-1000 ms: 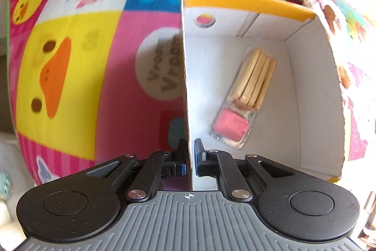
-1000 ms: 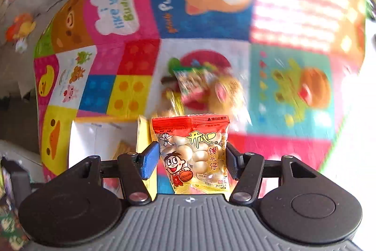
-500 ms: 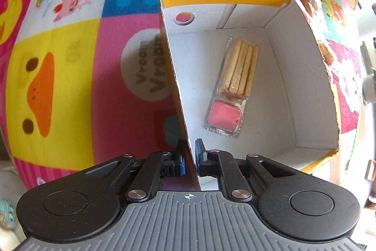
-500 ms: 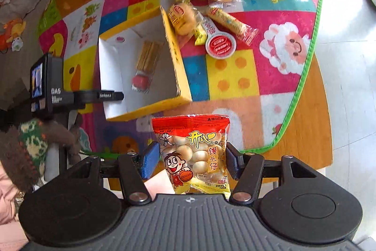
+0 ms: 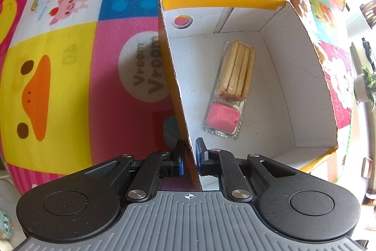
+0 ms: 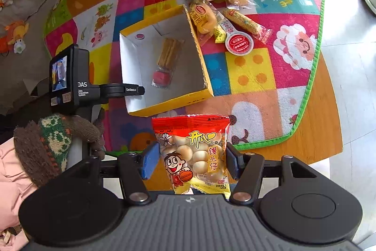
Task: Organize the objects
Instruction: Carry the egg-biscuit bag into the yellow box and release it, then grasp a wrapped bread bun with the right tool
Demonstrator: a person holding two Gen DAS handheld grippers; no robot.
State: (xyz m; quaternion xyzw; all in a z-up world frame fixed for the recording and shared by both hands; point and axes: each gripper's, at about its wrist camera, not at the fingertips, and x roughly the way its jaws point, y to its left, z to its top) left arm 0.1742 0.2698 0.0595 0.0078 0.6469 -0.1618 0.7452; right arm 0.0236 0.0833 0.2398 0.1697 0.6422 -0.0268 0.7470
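A yellow cardboard box (image 5: 303, 77) with a white inside stands on the play mat; it also shows in the right wrist view (image 6: 199, 55). A clear pack of biscuit sticks with pink dip (image 5: 231, 91) lies on its floor, also seen from the right wrist (image 6: 165, 62). My left gripper (image 5: 189, 157) is shut on the box's left wall near its front corner. My right gripper (image 6: 189, 159) is shut on a red and yellow snack bag (image 6: 192, 152) and holds it high above the mat, in front of the box.
Several wrapped snacks (image 6: 211, 13) and a round red-lidded cup (image 6: 239, 43) lie on the colourful mat (image 6: 258, 77) just right of the box. The mat's green edge (image 6: 303, 109) meets a wooden table top (image 6: 322, 133). Soft toys (image 6: 16, 37) lie far left.
My right gripper has risen and pulled back with the bag, from close over the snack pile to high above the box. The left gripper keeps its hold; the box shifted slightly.
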